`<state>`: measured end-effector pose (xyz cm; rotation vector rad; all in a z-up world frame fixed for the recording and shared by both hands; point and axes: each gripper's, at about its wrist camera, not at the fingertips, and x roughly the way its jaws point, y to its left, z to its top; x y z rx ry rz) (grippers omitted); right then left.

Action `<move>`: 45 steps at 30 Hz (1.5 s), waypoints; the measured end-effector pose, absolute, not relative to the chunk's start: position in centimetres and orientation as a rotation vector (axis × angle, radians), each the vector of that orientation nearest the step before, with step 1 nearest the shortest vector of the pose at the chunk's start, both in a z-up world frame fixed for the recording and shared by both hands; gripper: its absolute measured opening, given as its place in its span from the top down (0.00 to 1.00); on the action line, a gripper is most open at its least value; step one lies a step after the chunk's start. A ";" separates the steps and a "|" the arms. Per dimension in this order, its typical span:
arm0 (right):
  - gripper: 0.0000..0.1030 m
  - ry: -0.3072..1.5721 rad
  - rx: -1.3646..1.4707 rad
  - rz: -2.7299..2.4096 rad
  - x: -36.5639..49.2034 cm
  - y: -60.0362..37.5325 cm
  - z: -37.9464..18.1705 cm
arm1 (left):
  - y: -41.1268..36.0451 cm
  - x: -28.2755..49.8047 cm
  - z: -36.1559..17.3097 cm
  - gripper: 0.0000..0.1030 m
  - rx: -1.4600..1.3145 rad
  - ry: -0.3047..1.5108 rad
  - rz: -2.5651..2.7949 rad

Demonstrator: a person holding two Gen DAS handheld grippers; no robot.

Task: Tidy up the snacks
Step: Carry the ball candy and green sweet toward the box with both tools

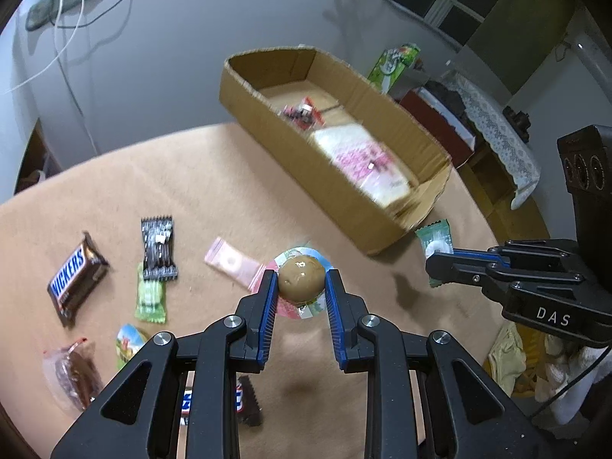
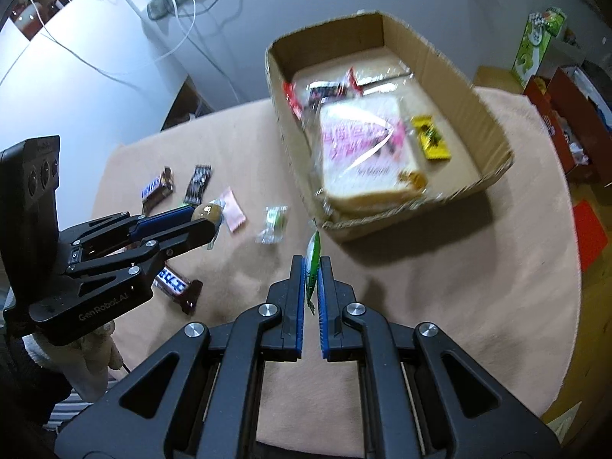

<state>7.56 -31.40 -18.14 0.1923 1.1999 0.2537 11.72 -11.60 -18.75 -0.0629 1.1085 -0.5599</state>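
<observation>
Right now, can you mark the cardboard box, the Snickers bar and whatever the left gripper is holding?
cardboard box (image 2: 463, 72): right wrist view, on its inner right wall.
Snickers bar (image 1: 70, 273): left wrist view, on the printed logo.
brown round snack (image 1: 300, 276): left wrist view, on its glossy top, between the left gripper (image 1: 300, 287) fingers.

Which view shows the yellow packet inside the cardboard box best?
The right wrist view: the yellow packet lies in plain sight beside the bagged bread in the cardboard box. In the left wrist view, the box's near wall and the bread hide it.
</observation>
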 end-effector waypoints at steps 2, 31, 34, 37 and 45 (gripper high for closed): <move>0.94 1.183 0.188 0.249 8.1 -31.7 -17.6 | -12.0 12.0 -18.3 0.77 -0.061 1.097 -0.567; 0.94 1.114 0.121 0.150 15.2 -37.4 -16.1 | -19.1 18.9 -15.2 0.77 -0.024 1.003 -0.619; 0.94 1.121 0.126 0.152 15.9 -37.8 -16.5 | -19.6 19.5 -15.4 0.77 -0.021 1.007 -0.617; 0.94 1.128 0.129 0.153 16.5 -38.0 -17.0 | -20.2 20.1 -15.6 0.77 -0.018 1.010 -0.617; 0.94 1.147 0.125 0.158 17.5 -38.2 -18.1 | -21.5 21.3 -16.2 0.77 -0.009 1.026 -0.610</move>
